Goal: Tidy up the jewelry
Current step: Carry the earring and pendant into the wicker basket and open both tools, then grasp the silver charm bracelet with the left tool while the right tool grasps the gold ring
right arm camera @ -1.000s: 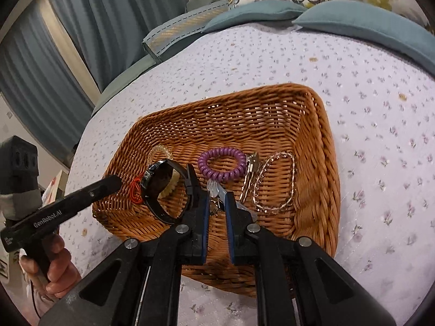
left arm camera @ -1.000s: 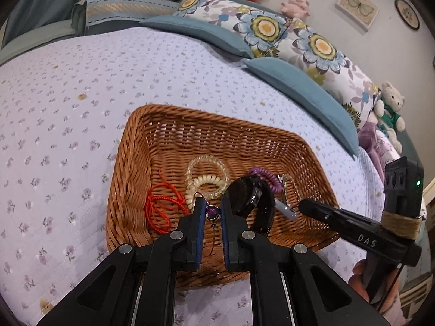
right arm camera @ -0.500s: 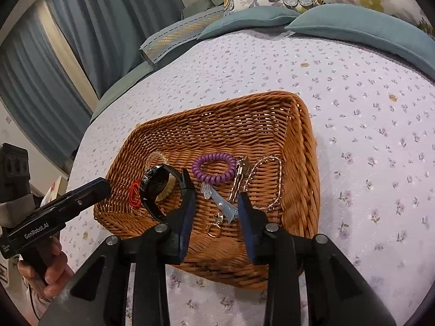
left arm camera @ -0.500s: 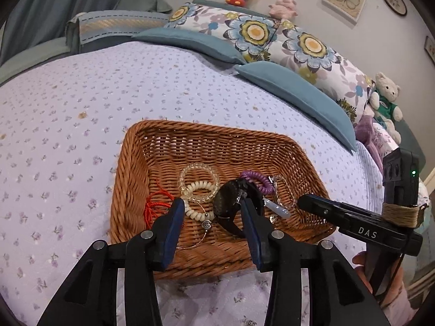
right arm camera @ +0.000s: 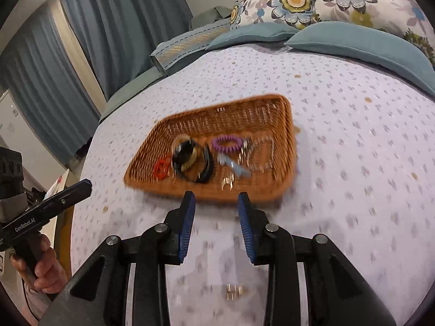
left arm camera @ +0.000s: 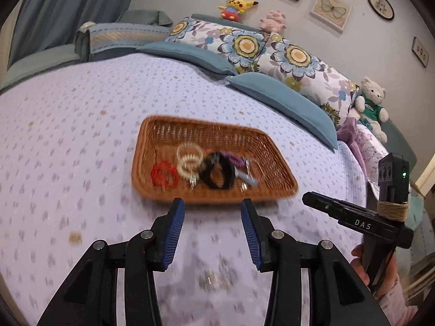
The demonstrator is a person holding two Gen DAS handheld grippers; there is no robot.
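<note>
The wicker basket [left arm camera: 274, 168] lies flat on the lilac bedspread [left arm camera: 68, 141], its long axis running across the left wrist view, with the jewelry strung along that axis: red cord [left arm camera: 164, 174], cream coil bands [left arm camera: 189, 159], black watch [left arm camera: 216, 171], purple coil [right arm camera: 227, 143]. Left gripper [left arm camera: 212, 212] and right gripper [right arm camera: 216, 203] hover just short of the near rim, jaws parted and empty. Their bodies read "DAS" and "GenRobot.AI". Bare bedspread surrounds the basket
</note>
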